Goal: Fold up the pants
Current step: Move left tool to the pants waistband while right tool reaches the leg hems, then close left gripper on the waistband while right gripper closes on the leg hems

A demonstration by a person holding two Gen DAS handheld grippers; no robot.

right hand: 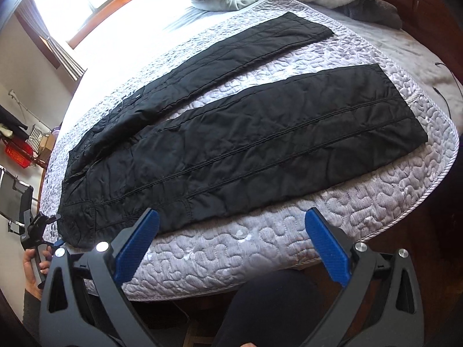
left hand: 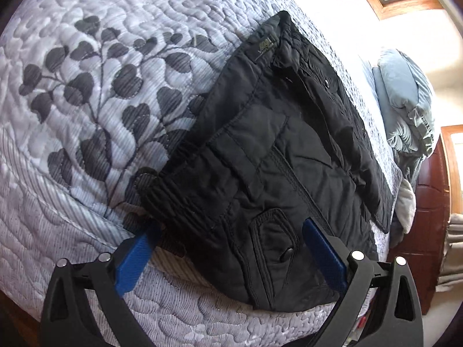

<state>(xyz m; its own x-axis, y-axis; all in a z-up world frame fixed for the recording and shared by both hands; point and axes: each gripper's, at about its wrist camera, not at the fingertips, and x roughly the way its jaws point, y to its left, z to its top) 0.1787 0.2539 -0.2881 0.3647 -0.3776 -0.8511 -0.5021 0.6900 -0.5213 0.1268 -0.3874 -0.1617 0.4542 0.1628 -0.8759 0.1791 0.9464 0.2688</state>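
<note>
A grey quilted bedspread (right hand: pixel 289 231) fills both frames as we stand at the bed's edge. Black cargo pants (right hand: pixel 246 144) lie flat across the middle of the right wrist view, legs spread apart toward the upper right. Our right gripper (right hand: pixel 231 231), at the bottom of the frame, hovers with fingers wide apart. Our left gripper (left hand: pixel 231 237), also spread wide, straddles the pants' waistband end at lower centre.
</note>
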